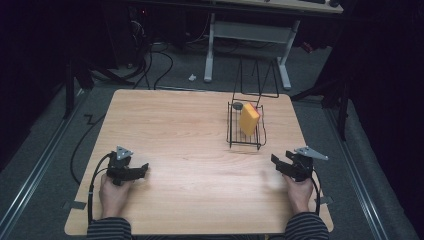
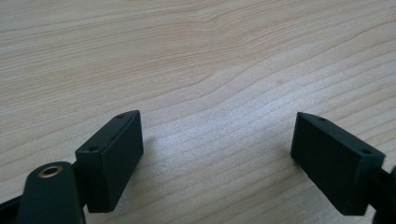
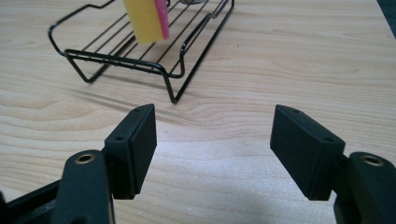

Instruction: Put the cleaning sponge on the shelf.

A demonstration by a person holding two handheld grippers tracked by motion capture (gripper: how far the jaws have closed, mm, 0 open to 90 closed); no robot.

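Observation:
A black wire rack (image 1: 245, 131) stands on the wooden table (image 1: 180, 130), right of centre. A yellow sponge with a pink side (image 1: 249, 119) leans upright inside it, and a small dark round object (image 1: 237, 105) sits at its far end. My right gripper (image 1: 278, 163) rests low near the table's front right, open, nothing between its pads. From the right gripper view the rack (image 3: 140, 56) and sponge (image 3: 144, 18) lie ahead and left of the right gripper (image 3: 212, 135). My left gripper (image 1: 142, 170) sits at the front left, open over bare wood (image 2: 219, 135).
The rack's tall wire handle (image 1: 257, 77) rises at its far side. Beyond the table's far edge stand a white desk frame (image 1: 247, 47) and cables on the grey floor. Dark curtains close both sides.

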